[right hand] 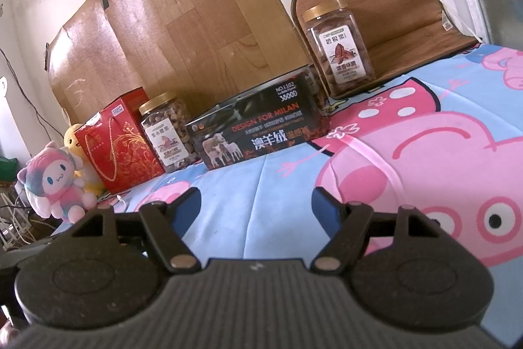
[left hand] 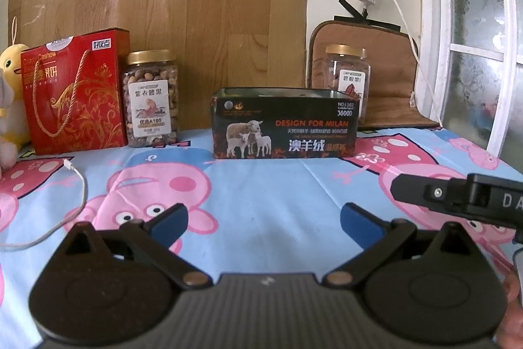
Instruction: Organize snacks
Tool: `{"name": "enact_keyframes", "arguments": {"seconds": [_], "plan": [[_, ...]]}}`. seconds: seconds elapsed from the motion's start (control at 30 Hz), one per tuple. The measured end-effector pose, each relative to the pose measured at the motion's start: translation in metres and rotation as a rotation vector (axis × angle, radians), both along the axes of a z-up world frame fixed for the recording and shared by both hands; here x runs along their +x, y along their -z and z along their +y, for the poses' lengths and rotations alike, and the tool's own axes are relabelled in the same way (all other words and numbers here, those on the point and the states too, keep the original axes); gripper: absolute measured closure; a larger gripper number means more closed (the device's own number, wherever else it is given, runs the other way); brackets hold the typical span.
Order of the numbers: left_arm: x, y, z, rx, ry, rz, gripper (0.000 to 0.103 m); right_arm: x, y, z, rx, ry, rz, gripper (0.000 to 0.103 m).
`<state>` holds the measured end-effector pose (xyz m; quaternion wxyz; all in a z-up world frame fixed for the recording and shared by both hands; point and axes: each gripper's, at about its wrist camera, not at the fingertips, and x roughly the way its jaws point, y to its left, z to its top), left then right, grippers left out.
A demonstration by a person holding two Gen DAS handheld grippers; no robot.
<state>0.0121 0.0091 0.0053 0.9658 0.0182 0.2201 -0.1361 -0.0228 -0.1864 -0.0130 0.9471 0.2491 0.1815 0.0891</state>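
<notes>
Landmark: the black open-topped rectangular metal tin printed with sheep, standing on the blue cartoon-pig bedsheet.

Left of the tin, close by: clear square plastic jar of mixed nuts with a gold screw lid. Left of that, touching or nearly so: red cardboard gift box with gold rope handle. Behind and right of the tin: second clear plastic jar, gold lid, pecan label, sitting on a brown padded mat that is propped against the wall.

Handling, judged: nut jar is full, so fairly heavy; rigid but smooth plastic, likely slippery. Best taken across the flat sides at mid-body, below the lid. Pecan jar looks part empty, lighter, could tip on the soft mat. Gift box is light-walled, dents easily; rope handle is too floppy to pinch reliably. The tin is stiff, with a thin rim, and too wide to span along its length.

Left gripper: blue pads wide apart, nothing between them, low over the sheet in front of the tin. Right gripper: also spread wide, empty, well short of the tin.

In the way: the tin partly blocks a straight reach to the pecan jar. White charging cable lies loose on the sheet in front of the box. Plush toys sit left of the box, clear of the work.
</notes>
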Motion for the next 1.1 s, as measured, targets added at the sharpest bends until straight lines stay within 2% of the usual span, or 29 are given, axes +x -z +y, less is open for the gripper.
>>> {"name": "enact_keyframes", "arguments": {"seconds": [0.47,1.1], "plan": [[0.0051,0.0013,0.0000,0.019,-0.035,0.028,0.000,-0.0004,-0.0001,-0.0002,0.002,-0.009,-0.003,0.026],[0.0009,0.0003,-0.0016,0.037,-0.021,-0.003,0.000,-0.0007,-0.0005,-0.0004,0.004,-0.010,-0.004,0.026]]}}
